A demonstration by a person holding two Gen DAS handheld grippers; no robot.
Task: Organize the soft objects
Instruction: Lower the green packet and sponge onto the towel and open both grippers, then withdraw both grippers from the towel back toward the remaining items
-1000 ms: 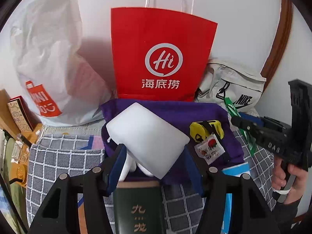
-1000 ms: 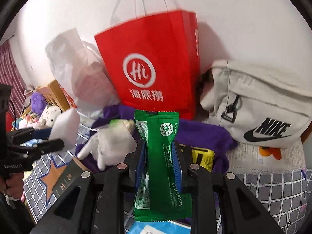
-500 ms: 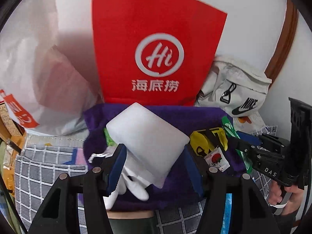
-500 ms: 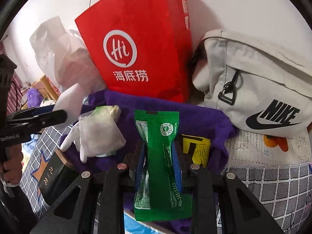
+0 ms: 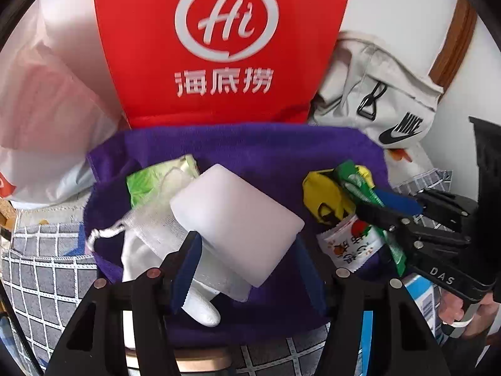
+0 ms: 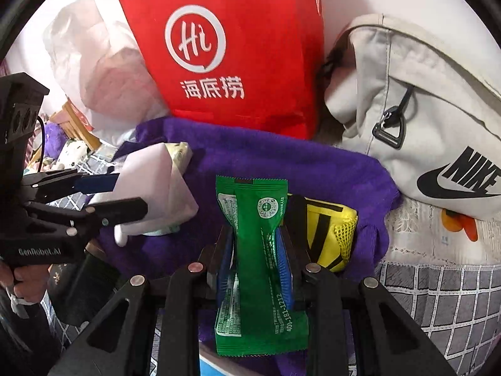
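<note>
Right wrist: fingers (image 6: 255,244) pinch green packet (image 6: 256,250).

Right gripper (image 6: 255,250) pinches green packet (image 6: 256,260) above seemingly purple towel (image 6: 281,163).

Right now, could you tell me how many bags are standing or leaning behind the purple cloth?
3: the red paper bag in the middle, the white plastic bag left, and the beige Nike bag right. Others may be hidden.

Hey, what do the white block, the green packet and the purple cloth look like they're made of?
White block, in the left hand-held gripper: likely foam or sponge, matte, with soft rounded edges.
Green packet, clamped in the right hand-held gripper: thin plastic film, glossy, with crimped zigzag ends and printed text; it pinches in at the grip.
Purple cloth: fuzzy fabric, probably a microfibre or terry towel, with a napped matte surface.
</note>
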